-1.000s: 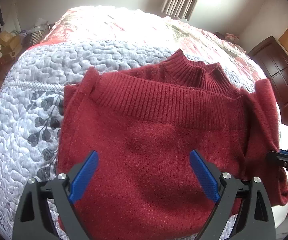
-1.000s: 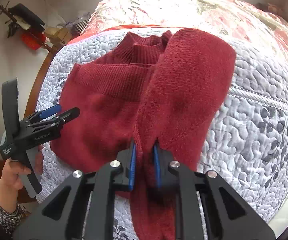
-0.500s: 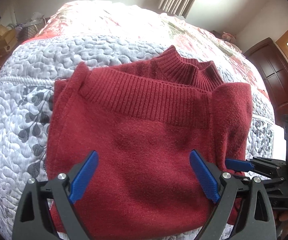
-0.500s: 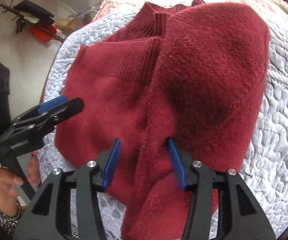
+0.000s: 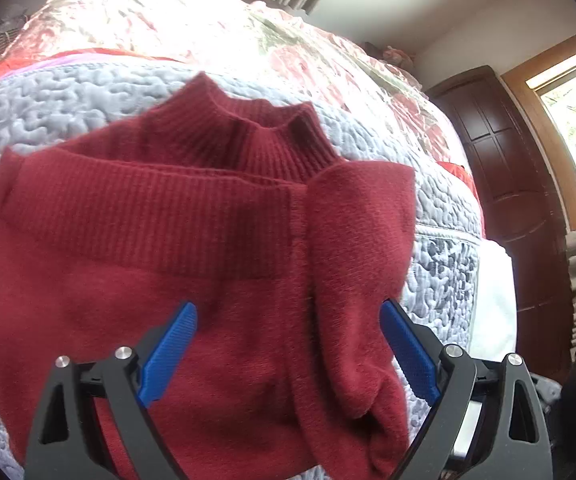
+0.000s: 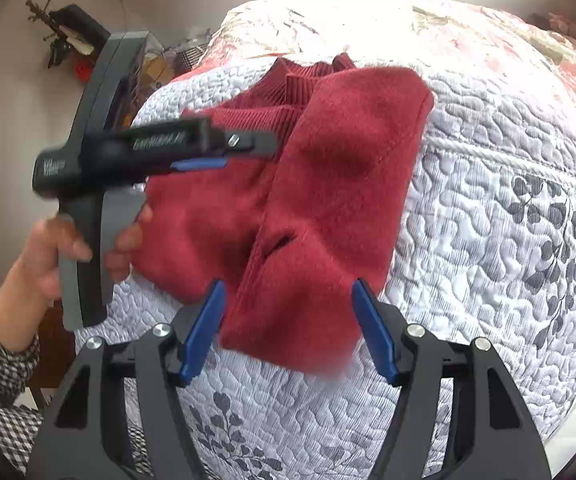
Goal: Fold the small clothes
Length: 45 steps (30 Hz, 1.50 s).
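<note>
A dark red knitted sweater (image 5: pixel 176 264) lies on the quilted bed, its bottom half folded up over the chest and its ribbed collar (image 5: pixel 248 128) at the far end. The right side with its sleeve (image 6: pixel 340 184) is folded inward over the body. My left gripper (image 5: pixel 288 344) hovers open low over the sweater's near right part, holding nothing. My right gripper (image 6: pixel 288 320) is open just short of the sleeve's near end, which lies between its blue pads (image 6: pixel 372 332). The left gripper (image 6: pixel 224 152) shows in the right wrist view, over the sweater's left part.
A grey-white quilt (image 6: pixel 488 240) with leaf print covers the near bed, with a floral cover (image 5: pixel 168 28) beyond. A dark wooden door (image 5: pixel 524 184) stands on the right. A hand (image 6: pixel 60 248) with a checked sleeve holds the left gripper. Clutter (image 6: pixel 64 36) sits by the left wall.
My right gripper carried the sleeve side inward over the body, opened, let it go and drew back toward the bed's near edge. My left gripper moved forward and to the right over the sweater.
</note>
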Tool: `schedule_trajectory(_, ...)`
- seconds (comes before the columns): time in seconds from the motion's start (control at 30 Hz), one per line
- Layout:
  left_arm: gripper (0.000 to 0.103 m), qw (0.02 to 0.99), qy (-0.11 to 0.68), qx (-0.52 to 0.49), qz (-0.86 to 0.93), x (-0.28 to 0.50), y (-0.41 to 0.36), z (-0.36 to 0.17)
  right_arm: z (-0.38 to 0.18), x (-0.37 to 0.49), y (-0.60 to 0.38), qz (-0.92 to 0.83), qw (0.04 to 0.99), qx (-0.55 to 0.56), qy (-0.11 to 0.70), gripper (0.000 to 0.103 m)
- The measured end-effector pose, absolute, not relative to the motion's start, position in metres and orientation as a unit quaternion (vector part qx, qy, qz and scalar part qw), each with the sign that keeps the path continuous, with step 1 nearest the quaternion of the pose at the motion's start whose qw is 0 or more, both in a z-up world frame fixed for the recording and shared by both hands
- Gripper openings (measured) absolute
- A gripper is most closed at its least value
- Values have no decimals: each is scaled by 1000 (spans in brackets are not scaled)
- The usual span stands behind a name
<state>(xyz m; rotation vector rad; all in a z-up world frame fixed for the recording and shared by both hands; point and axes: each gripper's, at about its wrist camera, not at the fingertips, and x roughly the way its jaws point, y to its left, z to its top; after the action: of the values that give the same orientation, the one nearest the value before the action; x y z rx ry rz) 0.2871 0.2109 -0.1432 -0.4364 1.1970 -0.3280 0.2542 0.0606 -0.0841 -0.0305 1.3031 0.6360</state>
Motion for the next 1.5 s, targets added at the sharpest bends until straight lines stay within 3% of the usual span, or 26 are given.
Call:
schedule_trajectory(0.07, 93, 788, 561, -199, -158, 296, 200, -144, -93, 241, 69, 292, 743, -36, 602, 71)
schedule_trajectory(0.3, 90, 758, 601, -185, -174, 321, 174, -168, -124, 233, 85, 284, 735, -36, 615, 70)
schedule_trajectory(0.33, 82, 756, 602, -189, -177, 322, 172, -170, -127, 235, 85, 286, 734, -28, 615, 60)
schedule_trajectory(0.37, 72, 753, 600, -196, -185, 322, 170, -172, -131, 237, 87, 294, 731, -16, 616, 44)
schedule_trajectory(0.43, 62, 750, 598, -206, -193, 322, 168, -174, -137, 241, 84, 300, 724, -3, 621, 26)
schedule_trajectory(0.47, 51, 750, 597, -206, -196, 322, 167, -175, -138, 242, 84, 300, 723, -3, 622, 17)
schedule_trajectory(0.57, 28, 752, 590, -215, -201, 320, 166, -174, -138, 244, 75, 317, 713, 30, 625, 13)
schedule_trajectory(0.63, 20, 752, 580, -236, -208, 317, 171, -168, -136, 245, 71, 332, 705, 53, 624, 12)
schedule_trajectory(0.8, 18, 769, 542, -259, -217, 306, 192, -139, -121, 243, 74, 385, 683, 110, 611, 12)
schedule_trajectory(0.97, 18, 792, 521, -244, -204, 294, 226, -118, -115, 240, 111, 417, 676, 92, 600, 12)
schedule_trajectory(1.33, 22, 777, 568, -230, -145, 303, 261, -196, -191, 249, 159, 367, 665, 23, 650, 16)
schedule_trajectory(1.4, 24, 779, 569, -218, -149, 305, 259, -195, -192, 250, 158, 372, 658, 37, 653, 24)
schedule_trajectory(1.5, 31, 781, 569, -203, -155, 306, 256, -189, -178, 251, 148, 384, 656, 50, 647, 51)
